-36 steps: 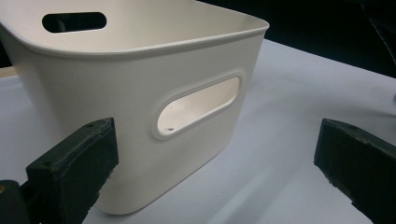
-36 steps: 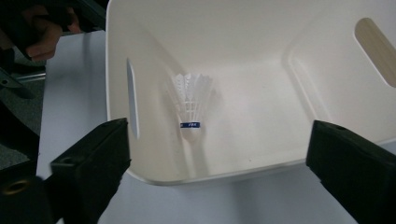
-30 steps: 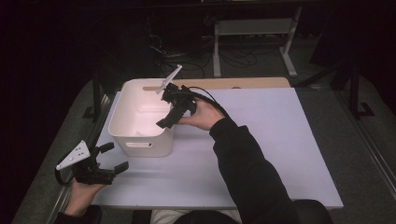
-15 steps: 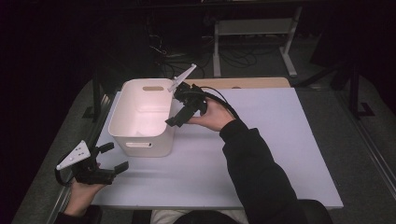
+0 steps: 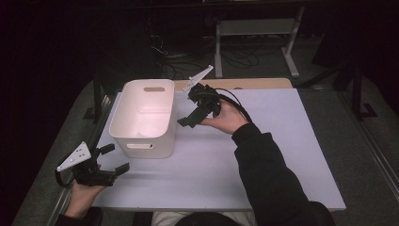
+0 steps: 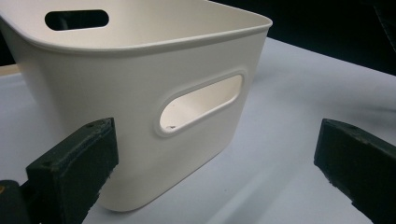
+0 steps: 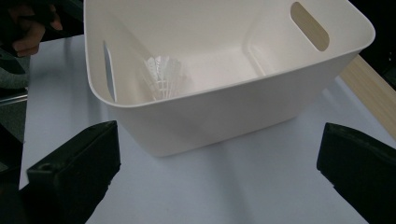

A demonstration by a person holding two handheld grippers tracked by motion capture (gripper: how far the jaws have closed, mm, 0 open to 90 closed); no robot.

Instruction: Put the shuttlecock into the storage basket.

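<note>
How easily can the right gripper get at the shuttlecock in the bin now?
Probably yes. The right gripper is open and held beside the bin, and the bin has no lid. The shuttlecock lies alone on the bottom. Only the wall stands between them, so the gripper must go over the rim.

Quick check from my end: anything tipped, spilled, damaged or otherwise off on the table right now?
Nothing stands out. The white bin sits upright on the white board, and a shuttlecock lies inside it. Both tongs are open and hold nothing: the left tongs near the bin's front corner, the right tongs beside its right wall.
</note>
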